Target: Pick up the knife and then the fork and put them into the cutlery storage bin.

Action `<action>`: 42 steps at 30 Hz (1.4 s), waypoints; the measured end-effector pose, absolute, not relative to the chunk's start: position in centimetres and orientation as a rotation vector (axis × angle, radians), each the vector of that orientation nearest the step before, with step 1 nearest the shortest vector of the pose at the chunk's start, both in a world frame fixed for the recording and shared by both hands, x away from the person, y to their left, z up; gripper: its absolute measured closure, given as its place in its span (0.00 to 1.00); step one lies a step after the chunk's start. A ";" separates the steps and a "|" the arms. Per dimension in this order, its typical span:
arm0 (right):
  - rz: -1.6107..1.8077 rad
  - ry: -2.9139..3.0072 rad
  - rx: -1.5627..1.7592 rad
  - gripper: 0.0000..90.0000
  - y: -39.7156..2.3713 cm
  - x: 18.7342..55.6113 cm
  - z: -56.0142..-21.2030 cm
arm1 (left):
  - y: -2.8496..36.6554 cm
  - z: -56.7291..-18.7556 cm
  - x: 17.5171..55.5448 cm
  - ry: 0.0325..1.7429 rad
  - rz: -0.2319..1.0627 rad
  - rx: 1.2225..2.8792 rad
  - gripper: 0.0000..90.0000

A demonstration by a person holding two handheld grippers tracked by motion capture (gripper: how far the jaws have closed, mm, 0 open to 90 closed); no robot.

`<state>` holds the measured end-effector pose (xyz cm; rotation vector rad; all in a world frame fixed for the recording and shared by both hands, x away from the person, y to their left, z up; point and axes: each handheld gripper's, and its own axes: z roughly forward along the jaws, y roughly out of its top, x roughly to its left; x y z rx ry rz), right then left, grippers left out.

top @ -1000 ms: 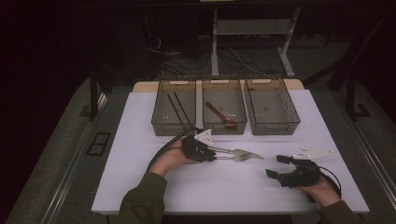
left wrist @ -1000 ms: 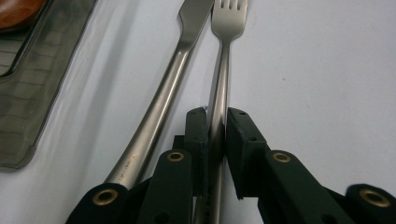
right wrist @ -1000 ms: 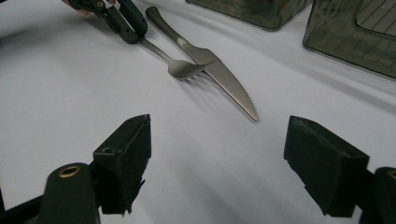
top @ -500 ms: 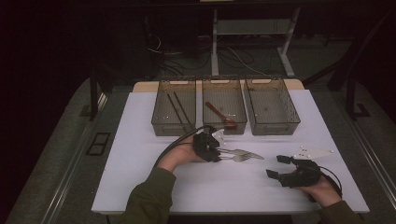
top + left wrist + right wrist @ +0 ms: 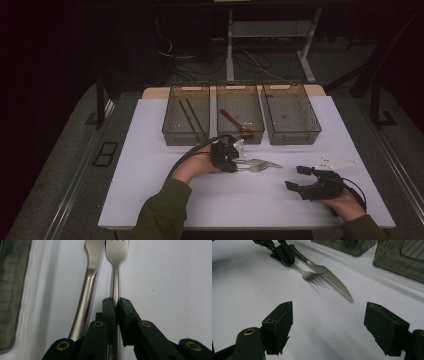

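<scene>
the sorting looks partly done, judging by how things lie: the left one of three smoky see-through plastic bins (image 5: 186, 116) at the far side of the white surface (image 5: 150, 190) holds a pair of dark chopsticks (image 5: 189, 115), the middle bin (image 5: 240, 112) holds a reddish-brown wooden spoon (image 5: 236, 121), and the right bin (image 5: 291, 114) looks empty. the step in hand is the silver metal fork (image 5: 116, 270): the left gripper (image 5: 117, 305) has its jaws pinched tight on the fork's thin handle, having just closed further onto it, while the fork lies just in front of the middle bin, its tines pointing toward the right gripper. a silver metal table knife with a serrated blade (image 5: 329, 277) lies right alongside the fork, crossing close by its head; whether the two touch is hard to say. the right gripper (image 5: 337, 330) hovers low over the near right part of the surface, jaws spread wide with nothing between them. left to do, by this reading: carry the fork to a bin, probably the empty one, then deal with the knife. the fork's handle end is hidden under the left gripper's jaws, the tine tips are cut off at the top of the left gripper view, and in the dim high view the bottom of the right bin is hard to make out.
</scene>
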<state>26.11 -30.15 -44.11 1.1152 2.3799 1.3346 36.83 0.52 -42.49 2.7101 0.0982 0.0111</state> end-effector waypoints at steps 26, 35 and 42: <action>1.491 2.331 1.210 0.23 -28.3 27.5 -41.6 | 3.1 -39.8 34.1 0.203 0.038 2.462 0.93; 1.586 2.313 1.291 0.40 -25.7 29.6 -41.1 | 2.8 -39.2 32.7 0.265 0.123 2.411 0.92; 1.624 2.302 1.356 0.60 -23.7 31.4 -41.1 | 2.9 -38.8 32.3 0.294 0.189 2.380 0.92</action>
